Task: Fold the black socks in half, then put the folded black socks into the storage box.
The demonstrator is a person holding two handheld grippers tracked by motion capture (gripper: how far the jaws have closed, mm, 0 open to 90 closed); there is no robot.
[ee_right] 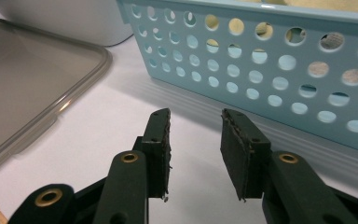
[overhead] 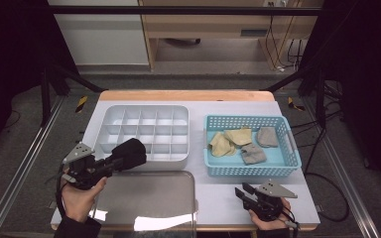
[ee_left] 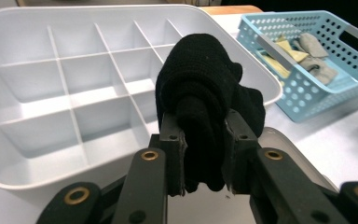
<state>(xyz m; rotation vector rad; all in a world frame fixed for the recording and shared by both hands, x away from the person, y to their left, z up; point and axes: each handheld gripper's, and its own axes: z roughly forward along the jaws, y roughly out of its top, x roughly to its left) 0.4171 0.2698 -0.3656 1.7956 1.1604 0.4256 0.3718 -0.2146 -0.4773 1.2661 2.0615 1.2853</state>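
The sock (ee_left: 200, 88) is black, thick and knitted, rolled into a fat bundle with a loose fold bulging off one side. It sits squarely between the pads of the left gripper (ee_left: 204, 154) — the jaws are part closed and press on its lower half, while the rounded top stands up past the tips. From above, the bundle (overhead: 129, 152) hangs at the near edge of the white tray (overhead: 110, 111), over its front rim; whether it touches the rim I can't quite tell from here. The tray is split into a grid of small compartments, and those in sight look bare.

The left hand (overhead: 79, 196) comes in from the near-left corner, its gripper (overhead: 121, 159) held roughly level and aimed toward the tray. The right hand (overhead: 267, 220) stays low at the near edge, and its gripper (ee_right: 196, 149) stands part open with nothing between the pads, pointed at the wall of the blue basket (ee_right: 270, 70) (a few tan and grey cloths lie inside). A clear lid (overhead: 149, 198) lies flat between the two hands.
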